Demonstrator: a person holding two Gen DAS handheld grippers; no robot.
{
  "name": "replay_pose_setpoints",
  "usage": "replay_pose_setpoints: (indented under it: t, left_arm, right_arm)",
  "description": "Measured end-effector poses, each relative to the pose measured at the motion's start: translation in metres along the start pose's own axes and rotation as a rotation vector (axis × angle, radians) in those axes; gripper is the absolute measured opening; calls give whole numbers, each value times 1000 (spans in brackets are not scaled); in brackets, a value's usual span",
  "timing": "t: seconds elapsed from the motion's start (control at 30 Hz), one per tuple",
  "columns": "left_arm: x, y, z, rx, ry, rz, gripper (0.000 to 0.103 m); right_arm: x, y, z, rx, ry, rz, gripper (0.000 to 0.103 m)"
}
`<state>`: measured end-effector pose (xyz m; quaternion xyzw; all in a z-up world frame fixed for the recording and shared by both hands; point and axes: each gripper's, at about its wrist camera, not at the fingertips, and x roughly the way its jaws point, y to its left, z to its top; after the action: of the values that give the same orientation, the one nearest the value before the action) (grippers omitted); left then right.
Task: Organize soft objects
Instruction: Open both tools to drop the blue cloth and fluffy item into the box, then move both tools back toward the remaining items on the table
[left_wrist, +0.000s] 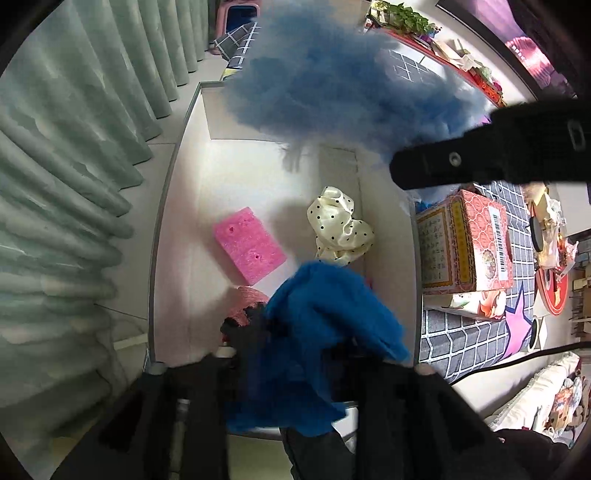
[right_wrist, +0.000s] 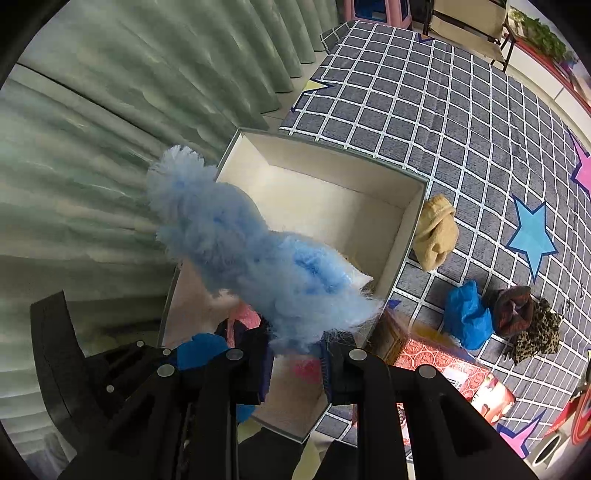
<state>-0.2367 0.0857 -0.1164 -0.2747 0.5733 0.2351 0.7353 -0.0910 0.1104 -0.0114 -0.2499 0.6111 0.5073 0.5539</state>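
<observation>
My left gripper (left_wrist: 295, 354) is shut on a dark blue fuzzy cloth (left_wrist: 325, 314), held over the near end of the white box (left_wrist: 177, 206). In the box lie a pink sponge (left_wrist: 249, 243), a cream polka-dot scrunchie (left_wrist: 338, 229) and a pink knitted piece (left_wrist: 247, 299). My right gripper (right_wrist: 299, 354) is shut on a light blue fluffy duster (right_wrist: 255, 254), held above the box (right_wrist: 410, 229); it also shows in the left wrist view (left_wrist: 332, 85). On the mat lie a tan cloth (right_wrist: 436, 232), a blue plastic cover (right_wrist: 467, 314), a brown scrunchie (right_wrist: 511, 306) and a leopard scrunchie (right_wrist: 537, 336).
A green curtain (left_wrist: 74, 166) hangs left of the box. A grey checked mat (right_wrist: 443, 110) with stars covers the floor. A red patterned carton (left_wrist: 476, 243) stands right of the box. A red shelf with plants (left_wrist: 424, 33) is at the back.
</observation>
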Motion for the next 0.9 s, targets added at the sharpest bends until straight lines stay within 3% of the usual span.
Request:
replay_pose_setpoints:
  t: [0.03,0.07,0.1,0.2,0.23,0.3,0.6,0.73,0.9]
  left_arm:
    - [0,-1,0,3,3,11,67]
    - [0,-2,0,5,2,16,81]
    - [-3,-3,-1,4,-18,12,81]
    - [-9,-4,0,0,-55,5,89]
    - [-9,-3,0,-11,-63,11,102]
    - [-9,0,1,-36,-77,5,103]
    - [-12,6,17,-109,-99,-117,103]
    - [-16,-9,27,-71,-97,-125,103]
    - [-18,-31,35,-22,-84,-131,103]
  right_arm:
    - [0,-1,1,8,3,6,31]
    - [0,-3,2,15,5,10,51]
    - [-2,-5,2,26,1,13,71]
    - [-7,-10,3,55,-18,30,77]
    - [-8,-12,3,63,-21,31,78]
    - [-12,-17,3,82,-31,32,102]
    - [-43,-64,-17,197,-102,49,102]
    - [-53,-113,-37,336,-115,41,102]
    - [-52,-184,-68,538,-95,-33,102]
